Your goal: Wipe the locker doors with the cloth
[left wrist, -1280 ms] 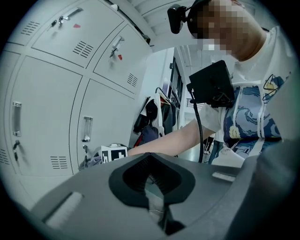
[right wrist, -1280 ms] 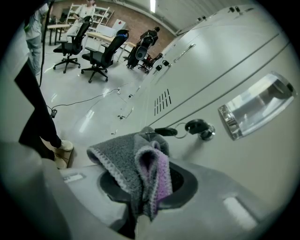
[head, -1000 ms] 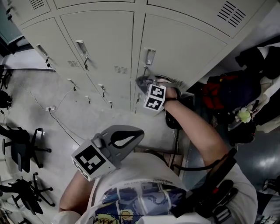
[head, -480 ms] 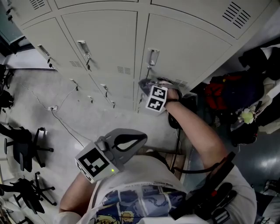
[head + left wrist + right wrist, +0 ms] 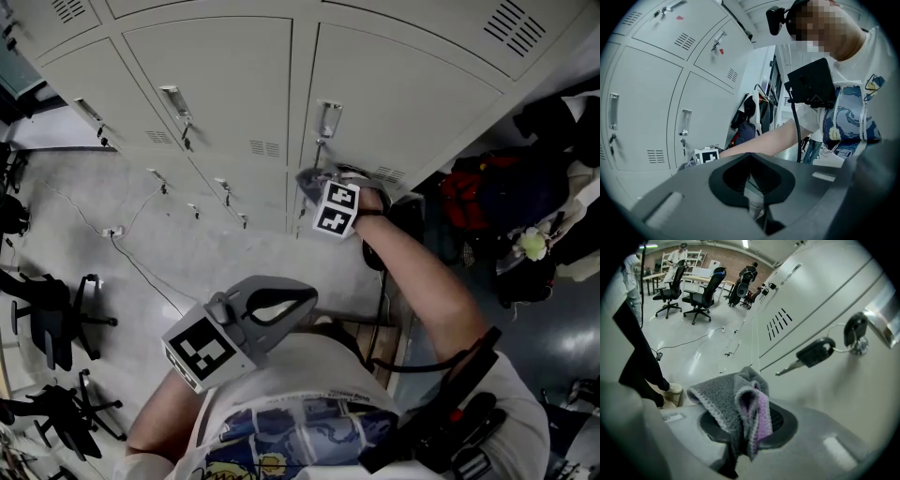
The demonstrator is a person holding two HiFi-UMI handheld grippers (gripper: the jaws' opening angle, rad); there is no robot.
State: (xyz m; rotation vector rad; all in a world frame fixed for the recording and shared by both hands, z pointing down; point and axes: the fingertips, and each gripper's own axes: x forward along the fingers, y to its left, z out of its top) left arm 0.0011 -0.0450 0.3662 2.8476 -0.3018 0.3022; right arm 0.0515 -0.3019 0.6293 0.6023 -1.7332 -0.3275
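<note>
Change: over the last second my right hand-held gripper has only drifted slightly right along the locker door. The left hand-held gripper has stayed low by the body.
Meaning: I judge the wipe is dwelling on one patch under the latch, with most of the doors left to cover.
Right jaws: clamped on the cloth.
Left jaws: together, nothing between them.
Cloth place: at the lower door, just below the hanging key.
Cloth look: grey terry, bunched and folded, purple inside the fold, paler stitched edge.
</note>
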